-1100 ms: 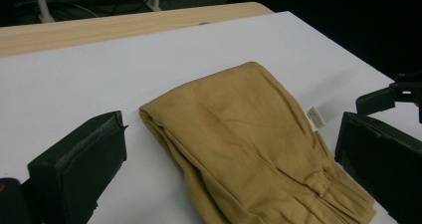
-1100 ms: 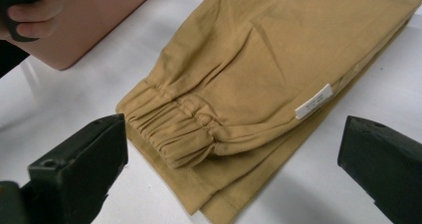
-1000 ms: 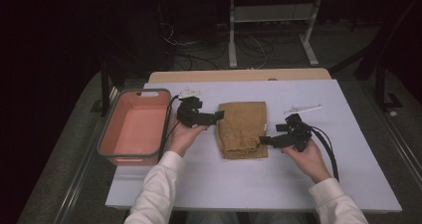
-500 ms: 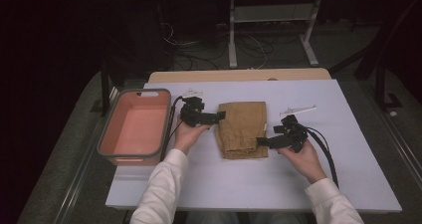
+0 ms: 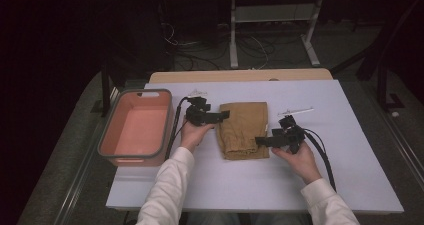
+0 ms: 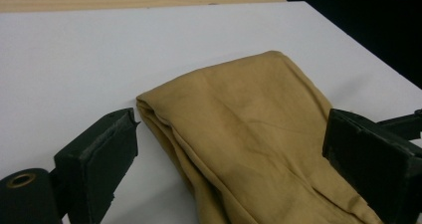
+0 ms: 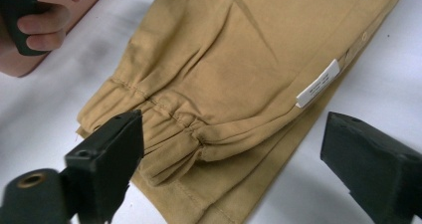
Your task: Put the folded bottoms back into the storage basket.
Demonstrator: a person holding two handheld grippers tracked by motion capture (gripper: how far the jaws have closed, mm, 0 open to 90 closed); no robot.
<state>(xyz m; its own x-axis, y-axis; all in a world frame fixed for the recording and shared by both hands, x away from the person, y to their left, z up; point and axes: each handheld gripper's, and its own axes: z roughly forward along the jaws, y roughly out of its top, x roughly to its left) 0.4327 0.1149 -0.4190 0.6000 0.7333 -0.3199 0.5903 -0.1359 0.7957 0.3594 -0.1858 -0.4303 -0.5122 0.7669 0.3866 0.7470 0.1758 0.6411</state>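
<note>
A folded tan garment (image 5: 245, 127) lies in the middle of the white table. My left gripper (image 5: 223, 116) reaches in from the left at its far left corner. In the left gripper view, the folded edge (image 6: 249, 134) lies between the jaws of the left gripper (image 6: 234, 129), whose pads stand clear of it. My right gripper (image 5: 260, 141) comes in from the right at the near right corner. The gathered cuff (image 7: 174, 129) sits between the jaws of the right gripper (image 7: 234, 129), untouched. Both grippers' jaws have just been closing a little and are open.
A pink bin (image 5: 107, 140) with a grey rim stands at the left of the table. A small white item (image 5: 297, 110) lies behind the right hand. A white label (image 7: 317, 83) is sewn on the garment. The table's wooden edge (image 5: 240, 76) runs along the back.
The left gripper has sunk slightly toward the garment's far left corner. The right hand has hardly shifted.
</note>
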